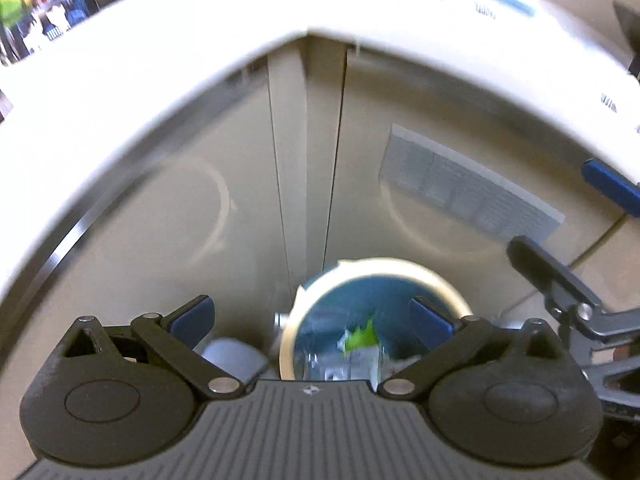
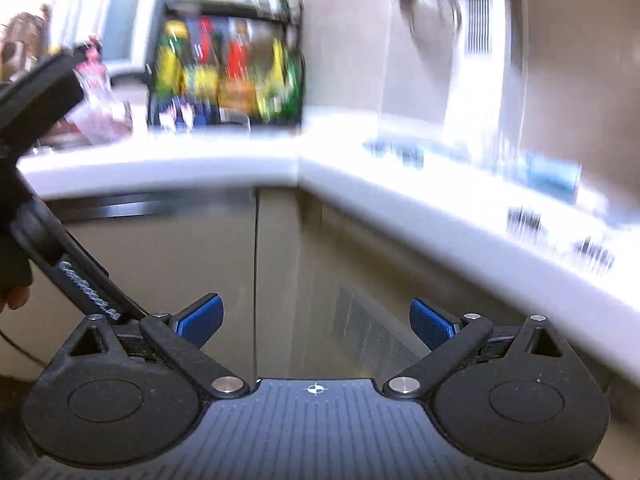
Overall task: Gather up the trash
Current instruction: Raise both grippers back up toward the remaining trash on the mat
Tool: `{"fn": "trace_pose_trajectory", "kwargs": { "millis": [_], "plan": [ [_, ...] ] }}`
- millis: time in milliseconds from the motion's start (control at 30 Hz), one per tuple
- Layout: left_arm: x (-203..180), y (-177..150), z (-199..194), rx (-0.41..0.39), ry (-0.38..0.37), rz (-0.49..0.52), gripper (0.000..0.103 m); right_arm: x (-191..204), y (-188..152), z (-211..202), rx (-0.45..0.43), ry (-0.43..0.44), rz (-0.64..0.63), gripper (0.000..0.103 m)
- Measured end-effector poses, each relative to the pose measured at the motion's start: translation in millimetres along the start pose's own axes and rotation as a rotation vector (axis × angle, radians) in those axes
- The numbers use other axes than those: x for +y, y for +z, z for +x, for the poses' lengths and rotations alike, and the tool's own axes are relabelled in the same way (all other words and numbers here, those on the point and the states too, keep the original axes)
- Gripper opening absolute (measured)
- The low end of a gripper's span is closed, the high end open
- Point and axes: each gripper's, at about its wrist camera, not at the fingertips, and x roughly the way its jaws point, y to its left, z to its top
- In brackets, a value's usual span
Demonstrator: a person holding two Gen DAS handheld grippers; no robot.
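Left gripper [image 1: 312,318] hangs over the trash bin [image 1: 376,280], jaws spread wide and nothing between the blue pads [image 1: 192,320]. From the left wrist camera the bin sits at about five o'clock, its cream rim round and its blue liner showing inside. Down in it lies the trash: a green-and-white wrapper [image 1: 362,338] and something clear and crinkly beside it, too blurred to name. The bin stands tight in the corner where two beige cabinet fronts [image 1: 180,208] meet under the white countertop [image 1: 160,52].

Right gripper [image 2: 316,320] is open too, jaws well apart and empty, aimed at the same cabinet corner. The countertop [image 2: 360,184] sweeps across from nine o'clock to four o'clock, with a rack of bright bottles [image 2: 228,72] up at eleven o'clock and some bluish, blurred items [image 2: 552,174] lying on the counter toward two o'clock. The picture is smeared, so I can't say what those are.

My read: a drop into the bin looks done, both tools are free, and the hunt for the next piece is on. The next move calls for lifting clear of the bin, swinging up to counter height, picking out a real bit of rubbish, and closing the pads squarely on it without nudging the bottles
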Motion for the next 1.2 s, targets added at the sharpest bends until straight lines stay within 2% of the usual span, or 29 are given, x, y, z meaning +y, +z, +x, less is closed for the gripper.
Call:
{"fn": "trace_pose_trajectory", "kwargs": {
  "millis": [133,367,567,867,1033,1200],
  "plan": [
    [2.9,13.3,-28.6,-0.094,0.003,-0.017,0.103,-2.7,31.7,-10.3,-0.138,-0.04,-0.024,0.103],
    [4.5,36.9,-69.0,-0.192,0.006,-0.024,0.103,-27.5,81.0,-16.2,-0.207,-0.092,0.004,0.103],
    [3.1,46.2,-81.5,-0.214,-0.023,-0.042,0.103,-59.8,92.1,-24.8,-0.203,-0.16,0.071,0.103],
    [-0.4,60.8,-74.1,-0.228,-0.033,-0.034,0.103,-78.0,87.6,-12.0,-0.153,-0.215,0.07,0.103],
    [-5.8,87.7,-68.4,-0.255,-0.052,-0.045,0.103,-89.9,93.7,4.9,-0.143,-0.251,0.054,0.103],
    [-17.3,135.1,-59.6,-0.316,-0.087,-0.071,0.103,-125.4,109.3,40.3,-0.127,-0.324,0.109,0.103]
  ]
}}
